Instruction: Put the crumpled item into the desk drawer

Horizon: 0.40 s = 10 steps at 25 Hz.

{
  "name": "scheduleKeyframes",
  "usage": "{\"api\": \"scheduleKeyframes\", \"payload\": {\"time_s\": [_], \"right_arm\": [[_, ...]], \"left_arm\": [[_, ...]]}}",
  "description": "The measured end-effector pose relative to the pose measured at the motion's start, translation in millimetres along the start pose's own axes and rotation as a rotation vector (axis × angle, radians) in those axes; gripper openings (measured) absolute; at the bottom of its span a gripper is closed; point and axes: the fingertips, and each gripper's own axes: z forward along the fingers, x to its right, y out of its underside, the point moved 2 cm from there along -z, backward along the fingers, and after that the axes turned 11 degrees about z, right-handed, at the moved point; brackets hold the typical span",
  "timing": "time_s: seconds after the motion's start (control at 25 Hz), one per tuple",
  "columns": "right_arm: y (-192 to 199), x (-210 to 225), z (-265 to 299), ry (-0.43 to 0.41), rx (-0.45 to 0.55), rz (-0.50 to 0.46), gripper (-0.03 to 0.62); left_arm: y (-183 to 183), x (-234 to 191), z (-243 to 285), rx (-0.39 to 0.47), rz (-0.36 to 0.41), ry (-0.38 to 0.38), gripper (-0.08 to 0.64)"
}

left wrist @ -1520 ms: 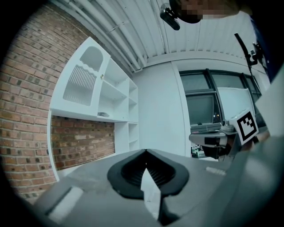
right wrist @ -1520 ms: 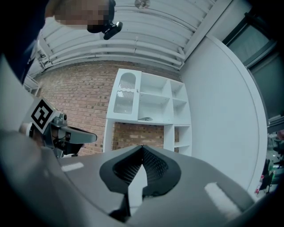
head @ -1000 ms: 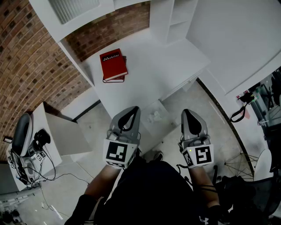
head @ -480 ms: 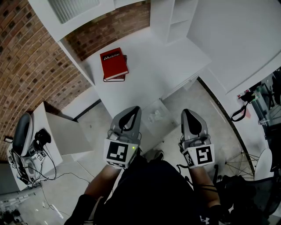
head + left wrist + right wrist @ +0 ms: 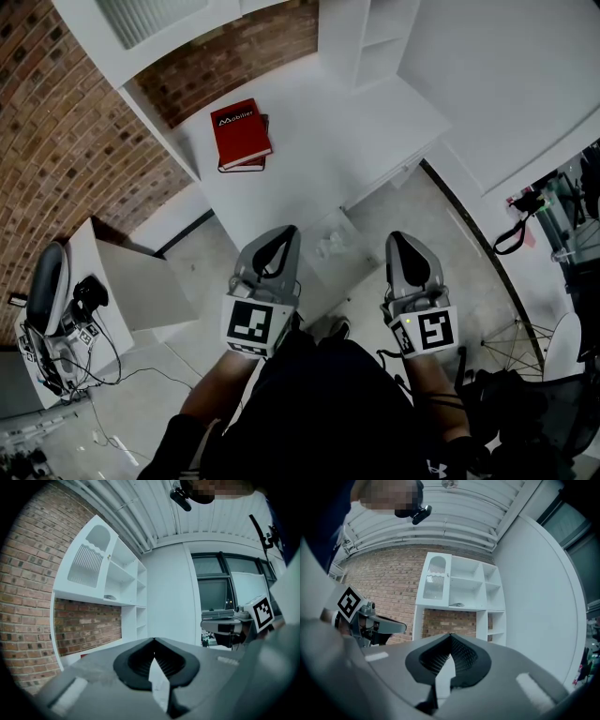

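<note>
Both tools are closed and empty, held low by the person's body.

The left tool [image 5: 284, 232] and the right tool [image 5: 399, 238] each have their jaws pressed together at the tips, with nothing between them and nothing touching them. They sit in the same spots as a moment ago; only the camera has shifted a tiny bit, so no work is going on right now. Just past the tools, between them, the white crumpled item [image 5: 327, 248] seems to lie inside the pulled-out drawer [image 5: 352, 232] under the white worktop [image 5: 328, 164]. If so, the job looks nearly done, though the drawer is still open. A red book [image 5: 240, 136] lies farther back on the worktop.
</note>
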Motion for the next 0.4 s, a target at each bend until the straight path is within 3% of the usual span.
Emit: {"api": "scheduleKeyframes", "payload": {"time_s": [0.2,0.4], "right_arm": [[2.7,1.8,0.0,0.013,-0.001,0.01,0.002],[6.3,2.2,3.1,0.02,-0.006,0.012,0.002]], "left_arm": [[4.2,-2.6,1.5,-0.008,-0.025,-0.002,0.002],[8.3,-5.2,5.1,-0.001,0.011,0.013,0.002]]}}
